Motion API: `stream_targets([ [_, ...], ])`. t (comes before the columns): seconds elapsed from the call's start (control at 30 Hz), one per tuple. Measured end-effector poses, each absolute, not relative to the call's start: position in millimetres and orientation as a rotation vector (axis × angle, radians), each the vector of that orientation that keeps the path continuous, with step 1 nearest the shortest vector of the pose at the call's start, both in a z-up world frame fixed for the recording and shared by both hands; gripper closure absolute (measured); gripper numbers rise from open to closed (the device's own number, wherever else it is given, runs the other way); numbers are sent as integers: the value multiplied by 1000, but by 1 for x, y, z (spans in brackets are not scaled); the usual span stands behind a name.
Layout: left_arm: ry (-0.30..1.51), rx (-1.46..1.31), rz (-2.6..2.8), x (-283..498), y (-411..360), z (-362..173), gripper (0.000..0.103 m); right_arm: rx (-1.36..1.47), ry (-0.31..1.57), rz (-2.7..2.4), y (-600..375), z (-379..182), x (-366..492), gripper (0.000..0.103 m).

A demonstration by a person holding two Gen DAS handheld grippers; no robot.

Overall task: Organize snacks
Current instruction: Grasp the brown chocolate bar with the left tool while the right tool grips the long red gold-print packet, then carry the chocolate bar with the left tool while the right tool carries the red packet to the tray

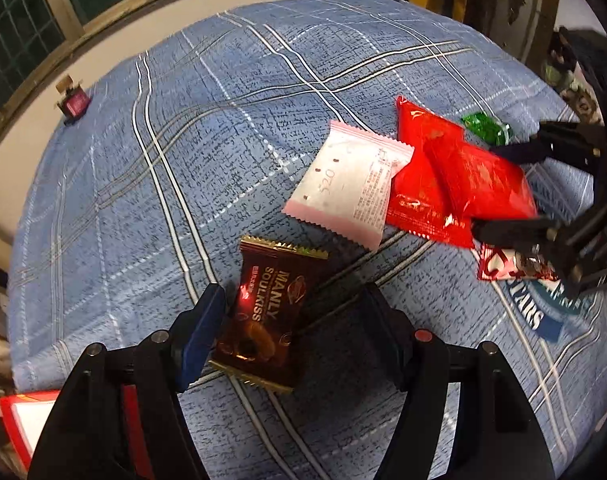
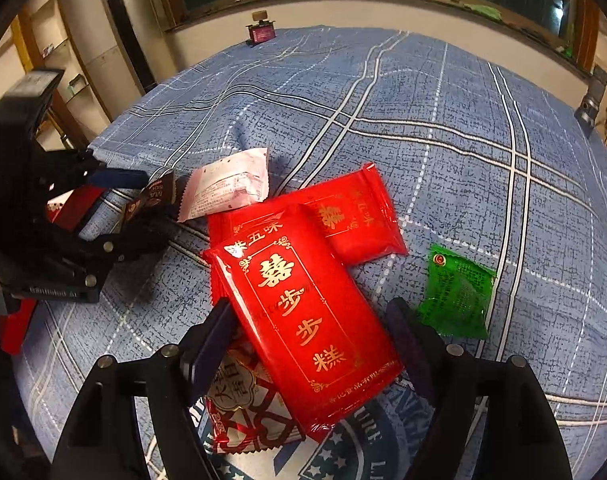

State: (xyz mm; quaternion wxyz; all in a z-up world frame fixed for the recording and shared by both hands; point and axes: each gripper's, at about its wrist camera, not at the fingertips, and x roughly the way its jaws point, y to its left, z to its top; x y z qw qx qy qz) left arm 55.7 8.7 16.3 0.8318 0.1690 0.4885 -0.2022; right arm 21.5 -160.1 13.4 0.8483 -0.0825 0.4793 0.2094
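Spread over a blue checked cloth (image 1: 183,160) (bed or desk underneath, impossible to tell): 6 snack packets, most of them crowded together to the right.

Left gripper (image 1: 291,296), pointing steeply down at the near left of the group. Jaws fairly wide, 1 on either side of a brown packet (image 1: 267,312) lettered MANLY SOULKISS. Left pad right against the packet's left edge, right pad clearly apart from it, so no squeeze. Packet flat on the cloth, gold crimped ends near and far.

Just beyond it, to the far right: a pink-and-white packet (image 1: 347,184), printed back up, its right end overlapping a red packet.

Right gripper (image 2: 311,308), also angled down, over the right-hand cluster. Jaws wide, straddling the upper red packet (image 2: 307,328) with gold characters down its face. No firm pinch visible: right pad clear of the wrapper, left pad close beside its edge. Resting slantwise on 2 others: its far end across the lower red packet (image 2: 351,216) of the same design, its near left edge over a red-and-white packet (image 2: 247,412) half hidden beneath.

To the right of the red pair, apart from them: a green packet (image 2: 457,292), alone on the cloth.

At the far edge of the cloth, well away from everything: a small magenta object (image 2: 261,34), too small to identify.

At the near left corner, off the cloth: part of a red box (image 1: 23,416). Behind, a pale wall and dark window panes.
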Motion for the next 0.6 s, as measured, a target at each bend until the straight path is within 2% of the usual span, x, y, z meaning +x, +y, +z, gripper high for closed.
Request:
stream_targets([
  [0.03, 1040, 336, -430, 57, 10, 16, 36, -183, 1001, 435, -160, 13, 20, 29],
  [0.1, 1043, 298, -451, 57, 10, 16, 54, -186, 992, 426, -160, 14, 17, 37],
  [0.13, 1049, 268, -473, 56, 10, 17, 70, -189, 993, 418, -160, 15, 17, 44],
  [0.17, 1050, 267, -466, 55, 9, 18, 71, -190, 996, 409, -161, 15, 16, 49],
  [0.23, 1039, 290, -446, 48, 4, 18, 72, -166, 1011, 406, -165, 16, 14, 52],
  [0.6, 1034, 234, -417, -37, 4, 18, 72, 64, 1073, 483, -185, 26, -40, 53],
])
